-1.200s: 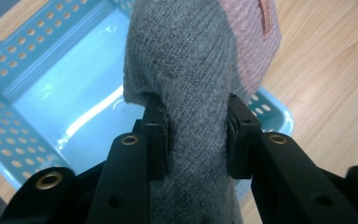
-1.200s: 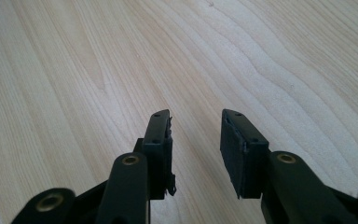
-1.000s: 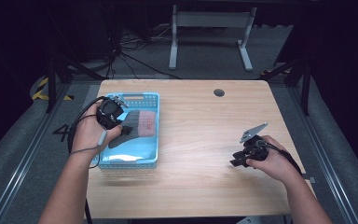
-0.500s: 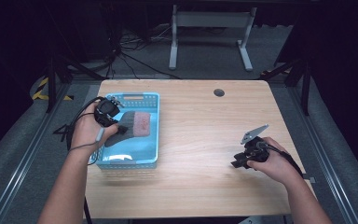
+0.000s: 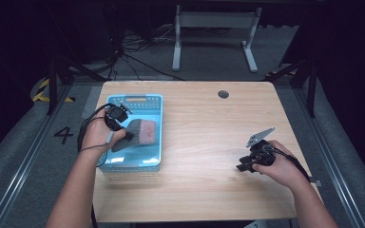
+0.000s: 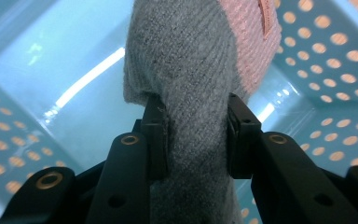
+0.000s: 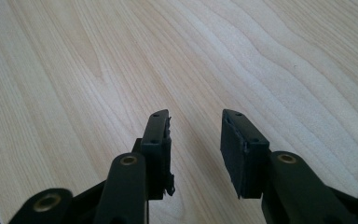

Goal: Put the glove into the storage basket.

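one sock: grey knit sock (image 6: 191,93) with a pink toe end, held inside the blue basket (image 5: 149,156), above its floor
sock's grip: pinched across its grey part between both jaws of the left gripper (image 6: 193,135)
basket: perforated blue plastic, at the left side of the wooden table (image 5: 195,190)
left hand (image 5: 97,135): over the basket's left edge, cable looping off it
right gripper (image 7: 196,149): jaws spread apart with nothing between them, bare wood below
right hand (image 5: 278,164): low on the table's right side, well apart from the basket
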A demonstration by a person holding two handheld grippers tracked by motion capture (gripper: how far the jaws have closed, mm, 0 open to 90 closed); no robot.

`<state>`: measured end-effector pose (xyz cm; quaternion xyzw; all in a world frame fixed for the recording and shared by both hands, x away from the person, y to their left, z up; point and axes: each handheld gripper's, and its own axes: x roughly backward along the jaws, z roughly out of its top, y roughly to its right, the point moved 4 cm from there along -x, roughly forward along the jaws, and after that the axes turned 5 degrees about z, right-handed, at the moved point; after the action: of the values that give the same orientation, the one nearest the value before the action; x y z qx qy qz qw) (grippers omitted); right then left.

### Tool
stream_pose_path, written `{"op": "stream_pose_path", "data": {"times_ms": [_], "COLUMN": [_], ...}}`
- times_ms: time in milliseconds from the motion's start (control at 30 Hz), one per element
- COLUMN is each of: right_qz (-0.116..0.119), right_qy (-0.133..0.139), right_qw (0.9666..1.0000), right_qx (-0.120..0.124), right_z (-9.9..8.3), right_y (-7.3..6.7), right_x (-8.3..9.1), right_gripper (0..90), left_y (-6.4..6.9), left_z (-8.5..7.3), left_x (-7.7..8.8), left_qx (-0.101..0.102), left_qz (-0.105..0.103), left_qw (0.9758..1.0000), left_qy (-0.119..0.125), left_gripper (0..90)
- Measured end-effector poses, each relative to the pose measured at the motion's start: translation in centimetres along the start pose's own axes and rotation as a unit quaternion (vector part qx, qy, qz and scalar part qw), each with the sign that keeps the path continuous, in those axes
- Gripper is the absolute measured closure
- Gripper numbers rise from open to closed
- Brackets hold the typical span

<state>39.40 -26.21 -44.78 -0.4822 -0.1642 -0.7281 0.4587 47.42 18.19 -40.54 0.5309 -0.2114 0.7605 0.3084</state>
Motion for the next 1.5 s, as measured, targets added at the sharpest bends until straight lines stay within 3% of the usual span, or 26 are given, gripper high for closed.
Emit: {"op": "stream_pose_path", "data": {"times_ms": [200, 500, 633, 900, 967, 1033, 1100, 1267, 1433, 1467, 1500], "right_qz": [0.002, -0.002, -0.003, -0.002, -0.002, -0.002, -0.003, 0.0, 0.001, 0.003, 0.004], "right_qy": [-0.002, 0.0, 0.007, 0.01, 0.011, 0.012, 0.011, 0.013, 0.015, 0.016, 0.016], "right_qw": [1.0, 1.0, 1.0, 0.9999, 0.9999, 0.9999, 0.9999, 0.9999, 0.9999, 0.9999, 0.9999], "right_qx": [0.0, -0.002, -0.006, -0.004, -0.003, -0.004, -0.005, -0.001, 0.002, 0.003, 0.004], "right_z": [-0.2, -0.6, -0.9, -1.1, -1.1, -1.1, -1.0, -0.7, -0.5, -0.4, -0.4], "right_y": [0.0, -0.1, -0.2, -0.4, -0.5, -0.5, -0.5, -0.6, -0.6, -0.7, -0.7], "right_x": [-0.1, 0.1, 0.4, 0.6, 0.6, 0.6, 0.6, 0.4, 0.4, 0.4, 0.4], "right_gripper": [63.4, 63.1, 62.1, 61.7, 61.5, 61.4, 61.3, 60.3, 60.1, 60.1, 60.0], "left_y": [0.1, -0.2, -0.6, -1.3, -1.4, -1.5, -1.5, -1.7, -1.7, -1.8, -1.8], "left_z": [0.3, 0.8, 1.0, 1.1, 1.1, 1.1, 1.1, 1.4, 1.5, 1.6, 1.6], "left_x": [-1.3, -2.4, -3.3, -4.9, -5.2, -5.2, -5.3, -5.2, -5.0, -4.9, -4.7], "left_qx": [-0.016, -0.016, -0.018, -0.019, -0.009, -0.014, -0.016, -0.044, -0.049, -0.045, -0.043], "left_qz": [-0.001, -0.005, 0.008, 0.029, 0.033, 0.038, 0.055, 0.098, 0.118, 0.135, 0.137], "left_qw": [0.9996, 0.9991, 0.9981, 0.9969, 0.997, 0.9967, 0.9961, 0.9934, 0.9915, 0.9895, 0.9894], "left_qy": [-0.022, -0.038, -0.058, -0.07, -0.069, -0.07, -0.066, -0.04, -0.027, -0.024, -0.021], "left_gripper": [66.8, 66.5, 66.0, 63.2, 60.5, 54.4, 49.0, 39.1, 33.3, 30.1, 29.5]}}
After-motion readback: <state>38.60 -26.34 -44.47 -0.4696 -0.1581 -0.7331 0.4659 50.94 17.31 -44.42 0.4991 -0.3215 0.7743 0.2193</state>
